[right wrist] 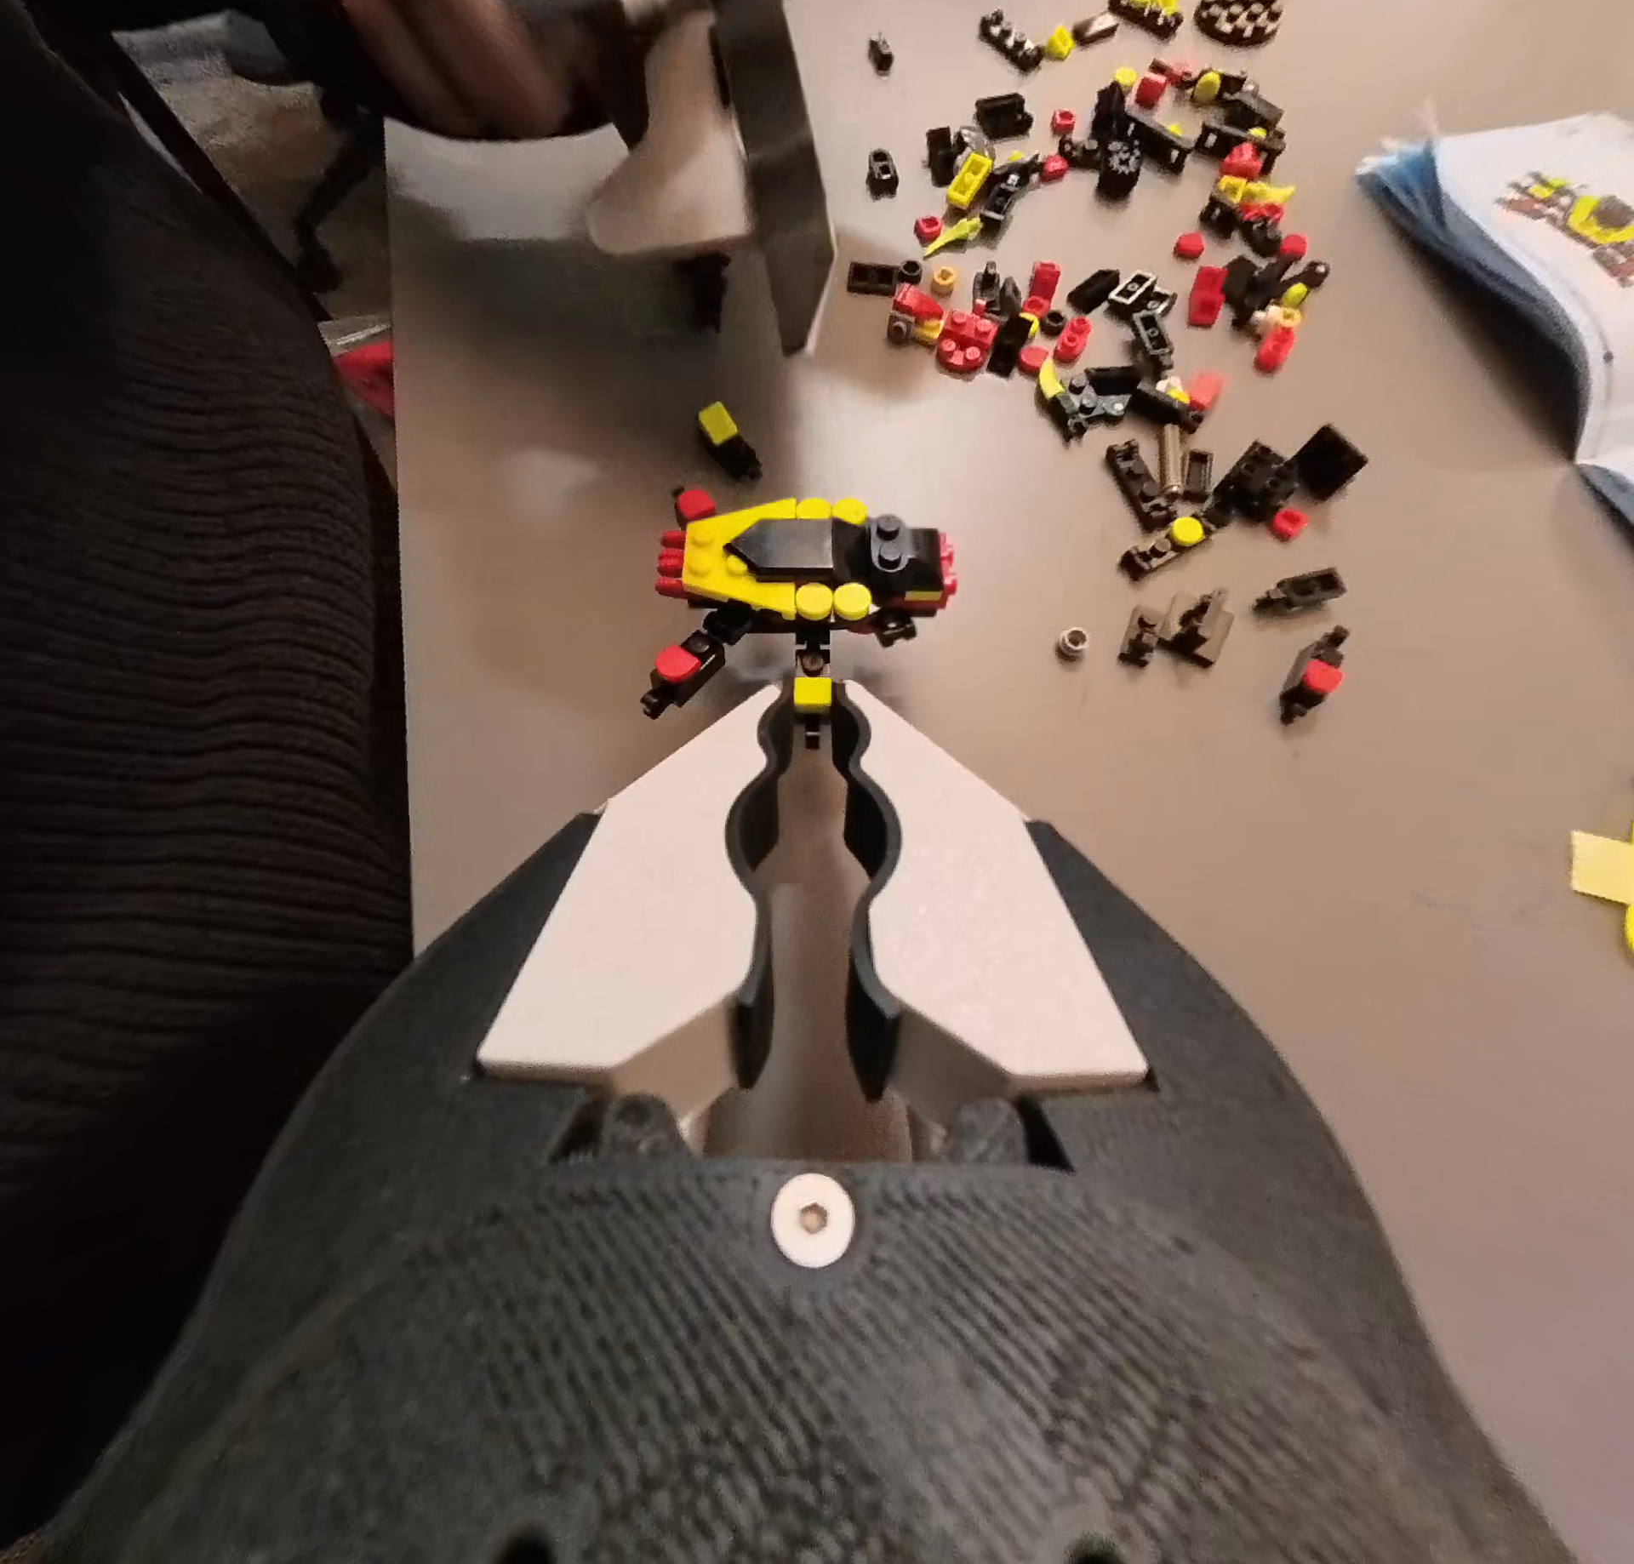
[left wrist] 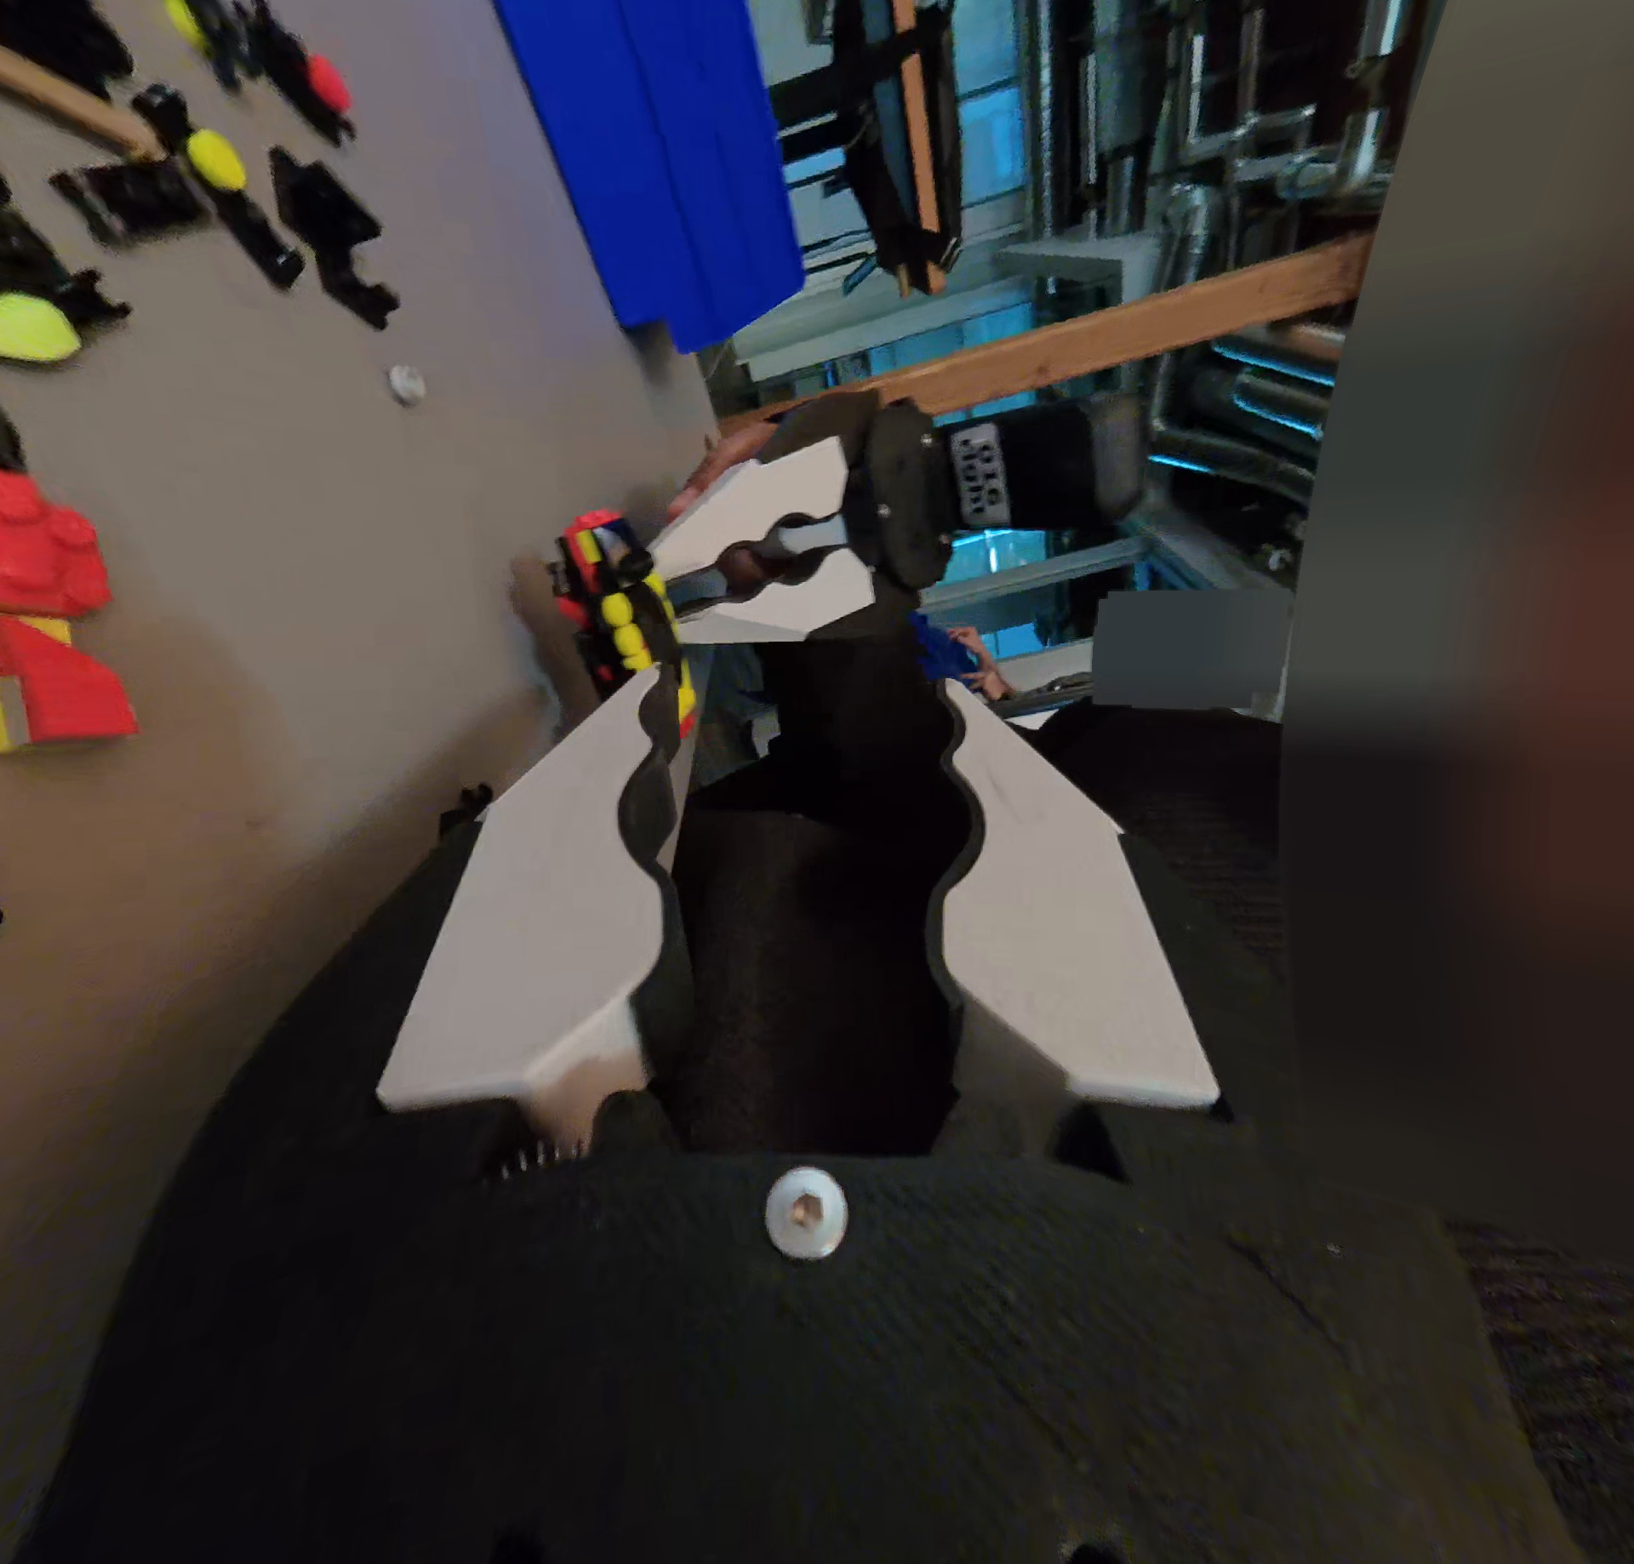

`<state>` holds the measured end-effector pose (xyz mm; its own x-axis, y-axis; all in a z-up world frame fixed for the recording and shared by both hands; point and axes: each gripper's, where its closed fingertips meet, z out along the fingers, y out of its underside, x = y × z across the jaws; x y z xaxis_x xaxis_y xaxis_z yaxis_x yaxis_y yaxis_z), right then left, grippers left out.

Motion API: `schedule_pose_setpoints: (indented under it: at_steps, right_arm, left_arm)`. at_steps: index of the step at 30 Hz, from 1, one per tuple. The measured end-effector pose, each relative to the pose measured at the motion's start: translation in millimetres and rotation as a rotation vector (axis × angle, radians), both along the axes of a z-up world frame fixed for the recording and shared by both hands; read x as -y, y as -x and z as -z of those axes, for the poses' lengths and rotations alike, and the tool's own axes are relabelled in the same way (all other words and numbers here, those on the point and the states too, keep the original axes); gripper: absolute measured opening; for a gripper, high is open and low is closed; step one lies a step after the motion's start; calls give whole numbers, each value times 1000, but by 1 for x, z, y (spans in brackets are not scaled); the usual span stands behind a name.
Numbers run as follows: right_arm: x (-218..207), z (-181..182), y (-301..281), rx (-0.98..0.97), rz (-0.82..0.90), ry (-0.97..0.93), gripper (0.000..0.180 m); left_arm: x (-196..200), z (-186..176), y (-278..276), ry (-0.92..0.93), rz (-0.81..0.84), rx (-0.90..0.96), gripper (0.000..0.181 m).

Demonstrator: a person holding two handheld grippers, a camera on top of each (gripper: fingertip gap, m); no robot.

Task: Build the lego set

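Note:
A small lego model [right wrist: 796, 558] with a yellow and black top, red studs and thin black legs is in front of my right gripper [right wrist: 812, 708]. The right gripper is shut on a yellow block on one of the model's legs [right wrist: 812, 695]. In the left wrist view the right gripper [left wrist: 690, 589] holds the model [left wrist: 623, 611] beside the grey table [left wrist: 336, 637]. My left gripper [left wrist: 800, 690] is open and empty, its left fingertip [left wrist: 650, 699] right next to the model. The left gripper also shows blurred at the top of the right wrist view [right wrist: 698, 151].
Several loose black, red and yellow pieces [right wrist: 1132, 284] lie spread on the table [right wrist: 973, 903] at the back right. A small yellow and black piece [right wrist: 727, 439] lies near the model. A booklet [right wrist: 1521, 266] lies far right. The table edge and a person's dark clothing [right wrist: 177, 637] are at the left.

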<state>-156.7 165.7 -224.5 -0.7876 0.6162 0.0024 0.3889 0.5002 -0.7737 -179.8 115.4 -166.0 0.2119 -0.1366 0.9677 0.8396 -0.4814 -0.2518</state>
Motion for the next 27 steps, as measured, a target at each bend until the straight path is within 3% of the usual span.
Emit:
schedule_pose_setpoints:
  at_steps: [6, 13, 23, 27]
  right_arm:
    - [2, 16, -3, 52, -29, -24, 7]
    - [3, 20, 2, 25, -25, -56, 10]
    - [-2, 16, 3, -2, -8, -81, 16]
    - [-1, -5, 7, -75, 12, -17, 15]
  left_arm:
    - [2, -15, 5, -80, -17, 45, 49]
    - [5, -19, 21, -95, -103, -45, 41]
    - [4, 0, 11, 11, -64, -566, 41]
    - [3, 7, 11, 39, -58, -661, 41]
